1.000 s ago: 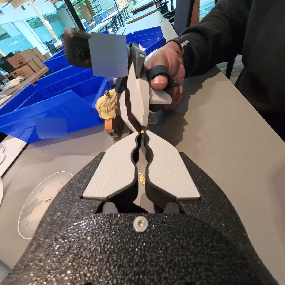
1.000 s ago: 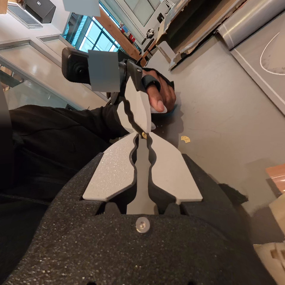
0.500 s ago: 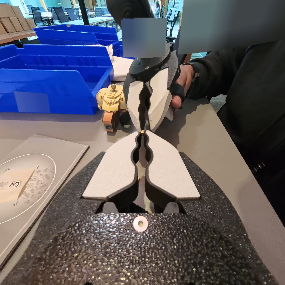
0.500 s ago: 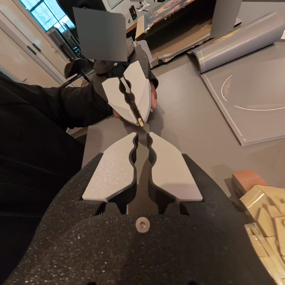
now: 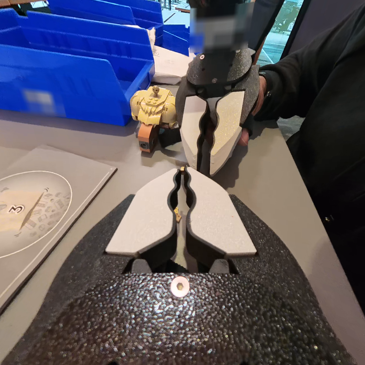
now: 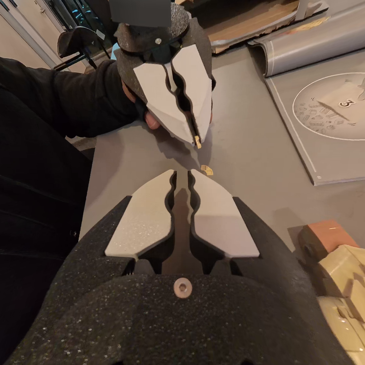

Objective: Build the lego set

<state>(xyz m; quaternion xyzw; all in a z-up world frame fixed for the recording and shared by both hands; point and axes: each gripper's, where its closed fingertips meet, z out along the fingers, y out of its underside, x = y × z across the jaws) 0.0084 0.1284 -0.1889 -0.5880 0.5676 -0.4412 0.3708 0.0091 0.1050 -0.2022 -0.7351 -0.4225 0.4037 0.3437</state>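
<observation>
My left gripper (image 5: 182, 171) is shut on a small tan brick piece (image 5: 182, 168), pinched at the very fingertips just above the grey table (image 5: 256, 197). The right wrist view shows the same: the left gripper (image 6: 197, 141) with the tan piece (image 6: 198, 143) sticking out of its tips. My right gripper (image 6: 181, 172) is open and empty, its tips just apart from the left one's. It also shows in the left wrist view (image 5: 203, 170). A second small tan piece (image 6: 206, 170) lies on the table beside the right fingertip (image 6: 194, 174); it also shows through the left jaws (image 5: 177, 215).
A tan brick-built model on an orange-brown base (image 5: 153, 106) stands behind the grippers, near in the right wrist view (image 6: 335, 276). Blue bins (image 5: 79, 69) line the far left. A grey booklet (image 5: 39, 197) lies at left. A person in black sleeves (image 5: 316, 88) stands at the table's edge.
The two grippers were tip to tip around the tan piece; they have drawn a little apart. The left keeps the piece, the right has opened slightly. Both views have swung level.
</observation>
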